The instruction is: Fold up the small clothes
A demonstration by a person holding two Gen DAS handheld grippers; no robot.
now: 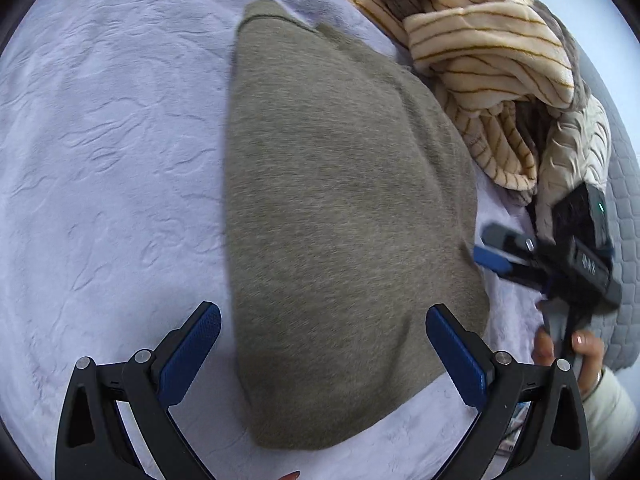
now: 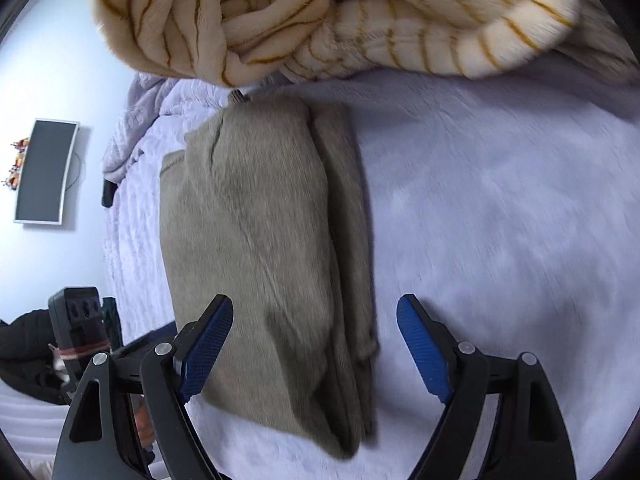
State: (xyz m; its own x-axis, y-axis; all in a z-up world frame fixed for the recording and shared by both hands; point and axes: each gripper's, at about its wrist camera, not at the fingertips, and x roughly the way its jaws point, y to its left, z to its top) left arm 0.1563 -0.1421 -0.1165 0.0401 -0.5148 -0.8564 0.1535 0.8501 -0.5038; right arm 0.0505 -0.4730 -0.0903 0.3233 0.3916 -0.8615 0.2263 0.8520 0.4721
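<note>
An olive-grey knit garment (image 1: 340,220) lies folded into a long flat bundle on a pale lilac plush blanket (image 1: 112,160). My left gripper (image 1: 322,316) hovers above its near end with the jaws wide apart and nothing between the pads. In the right wrist view the same garment (image 2: 256,248) shows layered folds along its right edge. My right gripper (image 2: 314,312) stands open over that near edge, holding nothing. The right gripper (image 1: 494,246) also appears at the garment's right side in the left wrist view, held by a hand (image 1: 576,352).
A cream blanket with mustard stripes (image 1: 480,48) is heaped beyond the garment, also seen as a cream striped blanket (image 2: 340,16) in the right wrist view. A wall-mounted screen (image 2: 44,172) hangs at far left. The other gripper's body (image 2: 80,328) sits low left.
</note>
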